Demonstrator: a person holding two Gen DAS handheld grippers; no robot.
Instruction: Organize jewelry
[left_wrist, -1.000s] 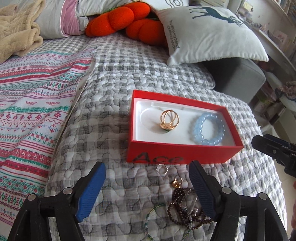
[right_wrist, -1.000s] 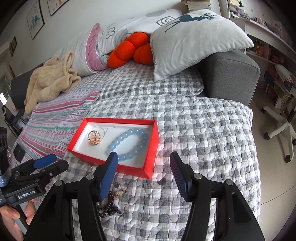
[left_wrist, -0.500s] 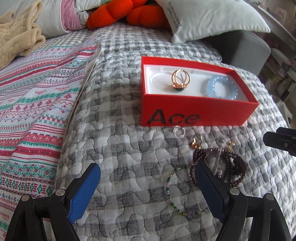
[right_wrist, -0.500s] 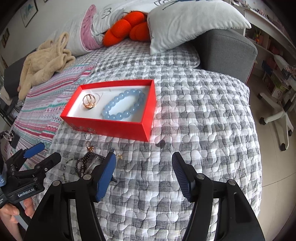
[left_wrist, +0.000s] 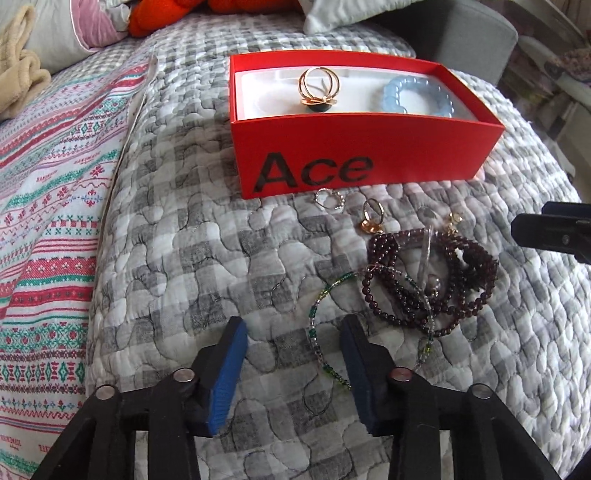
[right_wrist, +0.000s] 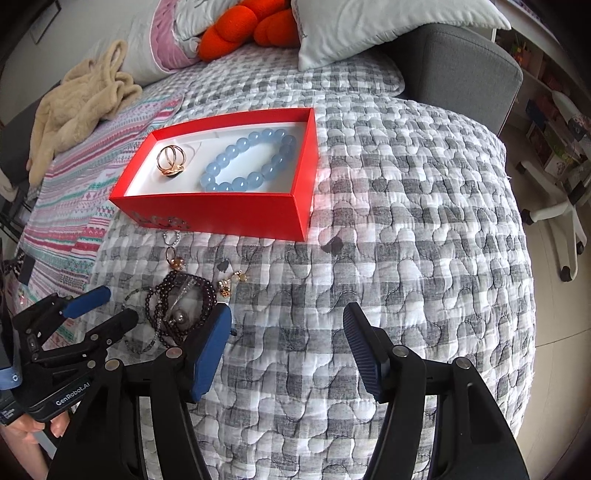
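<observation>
A red "Ace" box (left_wrist: 369, 147) (right_wrist: 221, 212) on the grey quilt holds a gold ring (left_wrist: 317, 86) (right_wrist: 170, 158) and a pale blue bead bracelet (left_wrist: 417, 96) (right_wrist: 251, 158). In front of it lie a small silver ring (left_wrist: 328, 199), a gold ring (left_wrist: 371, 218), dark red bead strands (left_wrist: 432, 280) (right_wrist: 181, 306), a green bead string (left_wrist: 325, 332) and gold earrings (right_wrist: 231, 282). My left gripper (left_wrist: 293, 328) (right_wrist: 101, 306) is open, low over the quilt, its right finger beside the green string. My right gripper (right_wrist: 288, 325) is open and empty, right of the pile.
A striped blanket (left_wrist: 44, 221) covers the bed's left side. Pillows (right_wrist: 369, 26), an orange plush (right_wrist: 243, 26) and a beige throw (right_wrist: 81, 99) lie at the back. A grey sofa arm (right_wrist: 461, 62) and an office chair base (right_wrist: 561, 221) stand at right.
Both grippers have moved back and down toward the loose jewelry pile. The left gripper's fingers have narrowed and now sit by the green bead string. Nothing was picked up.
</observation>
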